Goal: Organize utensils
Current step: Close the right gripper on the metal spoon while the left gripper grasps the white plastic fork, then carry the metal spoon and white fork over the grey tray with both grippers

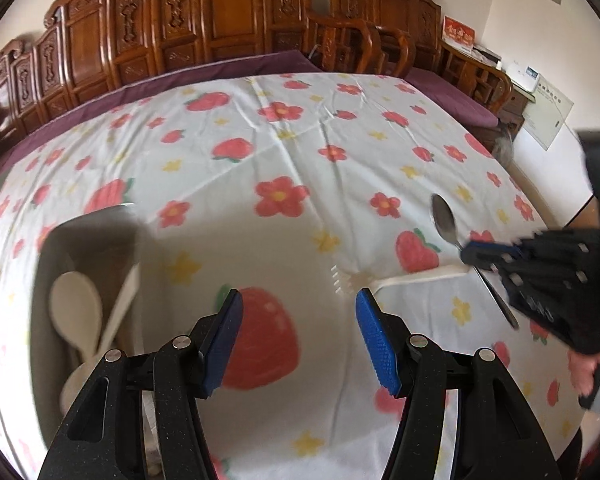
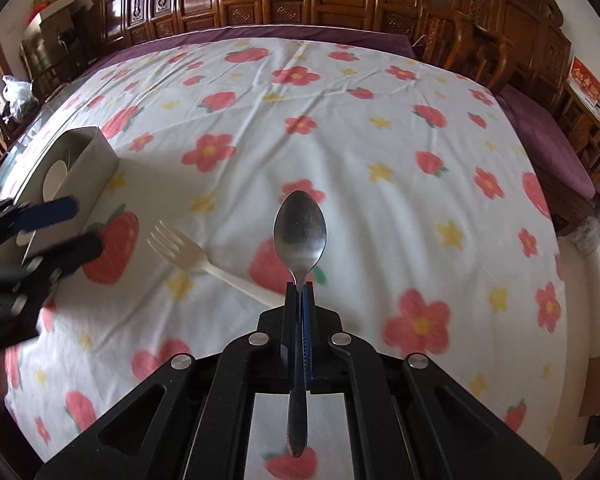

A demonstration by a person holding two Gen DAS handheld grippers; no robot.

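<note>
Right gripper: closed on metal spoon at the neck, bowl forward, lifted above tabletop.
Left gripper: open, empty.
Plastic fork: lying near box.
Advice: spoon to be kept level, released inside box.
</note>
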